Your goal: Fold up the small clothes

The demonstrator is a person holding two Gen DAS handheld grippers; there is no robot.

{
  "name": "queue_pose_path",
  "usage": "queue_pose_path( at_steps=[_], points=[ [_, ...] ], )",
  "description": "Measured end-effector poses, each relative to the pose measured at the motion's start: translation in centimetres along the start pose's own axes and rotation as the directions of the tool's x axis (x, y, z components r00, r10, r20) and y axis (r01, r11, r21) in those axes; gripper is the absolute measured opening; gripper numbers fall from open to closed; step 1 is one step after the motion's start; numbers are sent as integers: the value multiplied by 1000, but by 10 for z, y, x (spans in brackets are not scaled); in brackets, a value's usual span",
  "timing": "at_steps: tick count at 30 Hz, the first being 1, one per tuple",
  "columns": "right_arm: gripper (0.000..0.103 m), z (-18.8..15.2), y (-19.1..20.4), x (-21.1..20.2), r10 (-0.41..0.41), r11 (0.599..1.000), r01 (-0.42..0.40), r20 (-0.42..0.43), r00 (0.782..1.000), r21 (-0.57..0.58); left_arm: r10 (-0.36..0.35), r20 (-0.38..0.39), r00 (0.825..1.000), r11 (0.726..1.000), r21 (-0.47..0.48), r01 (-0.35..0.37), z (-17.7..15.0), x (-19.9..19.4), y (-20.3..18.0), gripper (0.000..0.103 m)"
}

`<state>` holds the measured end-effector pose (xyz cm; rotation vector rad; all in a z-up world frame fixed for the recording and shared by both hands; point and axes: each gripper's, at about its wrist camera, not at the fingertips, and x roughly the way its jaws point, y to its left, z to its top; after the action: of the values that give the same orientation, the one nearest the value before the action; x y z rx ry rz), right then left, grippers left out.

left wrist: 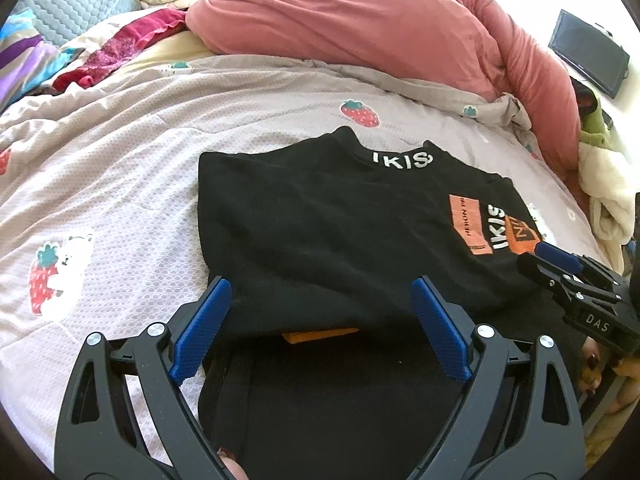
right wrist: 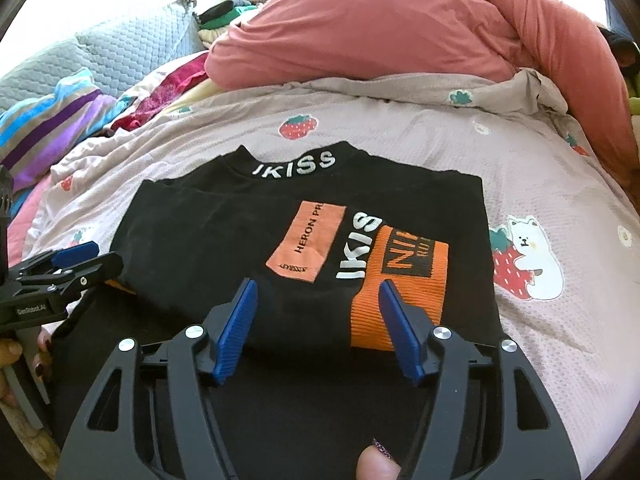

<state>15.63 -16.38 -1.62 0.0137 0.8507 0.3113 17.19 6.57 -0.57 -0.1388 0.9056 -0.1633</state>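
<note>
1. Black top lies folded on the bed, collar at 12 o'clock.
2. My left fingers spread wide, released, over its near edge.
3. My right fingers parted, gripping nothing, over the orange sleeve.
4. Pink duvet bunched at 12 o'clock.

The shirt is soft matt black knit with a ribbed orange patch. The bedspread is waffle-textured cloth. Each claw has matt black plastic arms, ridged blue pads and shiny metal pins.
</note>
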Motion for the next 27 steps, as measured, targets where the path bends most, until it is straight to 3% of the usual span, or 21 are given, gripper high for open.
queue_pose_path(
  at_steps=[9, 16, 27],
  points=[
    [82, 3, 0, -17, -7, 1000, 6, 33, 999, 10, -6, 34, 999, 1000, -5, 6, -1, -16, -1, 89],
    [88, 1, -5, -28, -24, 1000, 23, 50, 998, 14, -3, 58, 998, 1000, -10, 3, -1, -26, -2, 93],
    [89, 1, -10, -45, -35, 999, 33, 73, 997, 23, 6, 97, 995, 1000, -2, -6, -6, -41, -4, 93]
  ],
)
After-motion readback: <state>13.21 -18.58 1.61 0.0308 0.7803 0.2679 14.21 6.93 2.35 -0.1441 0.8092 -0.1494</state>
